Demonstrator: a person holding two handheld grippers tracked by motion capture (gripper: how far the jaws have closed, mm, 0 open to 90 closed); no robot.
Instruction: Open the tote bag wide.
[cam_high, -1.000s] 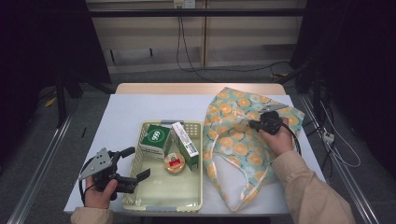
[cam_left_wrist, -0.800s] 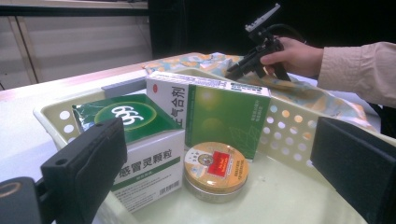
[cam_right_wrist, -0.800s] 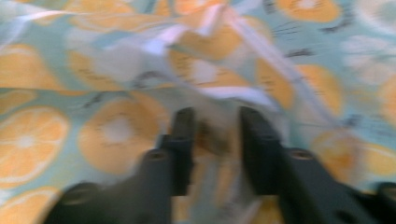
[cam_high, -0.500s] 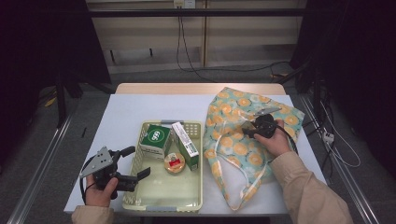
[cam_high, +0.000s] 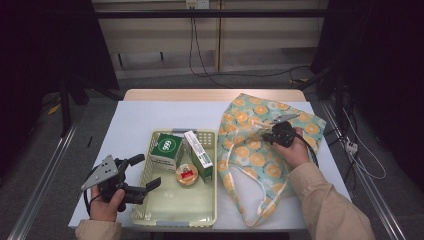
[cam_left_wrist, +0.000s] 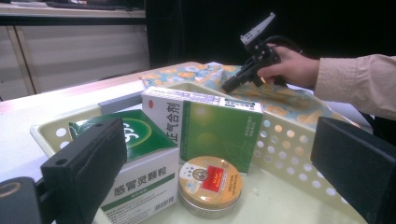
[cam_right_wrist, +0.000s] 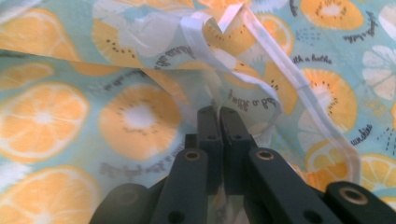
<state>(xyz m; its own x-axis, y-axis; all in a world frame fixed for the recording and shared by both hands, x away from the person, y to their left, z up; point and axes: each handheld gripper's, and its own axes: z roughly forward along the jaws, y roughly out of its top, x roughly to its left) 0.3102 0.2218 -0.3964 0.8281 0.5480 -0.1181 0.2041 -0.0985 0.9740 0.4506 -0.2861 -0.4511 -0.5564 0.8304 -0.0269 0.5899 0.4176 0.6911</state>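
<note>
1. The fruit-print bag lies flat on the right half of the table, just beside the basket.
2. The right gripper has its jaws pressed together on a fold of the bag's fabric near the opening; they have just been closing, with cloth between them.
3. Likely risk: the pinch takes only one thin layer or the white handle strap, so a lift could let the cloth slip out, or could drag the whole bag instead of opening its mouth.
4. The right hand rests over the bag, with the gripper angled down toward the basket.
5. The left gripper hangs at the basket's near left corner with its jaws wide apart and empty, facing the green box, the tall box and the round tin.
</note>
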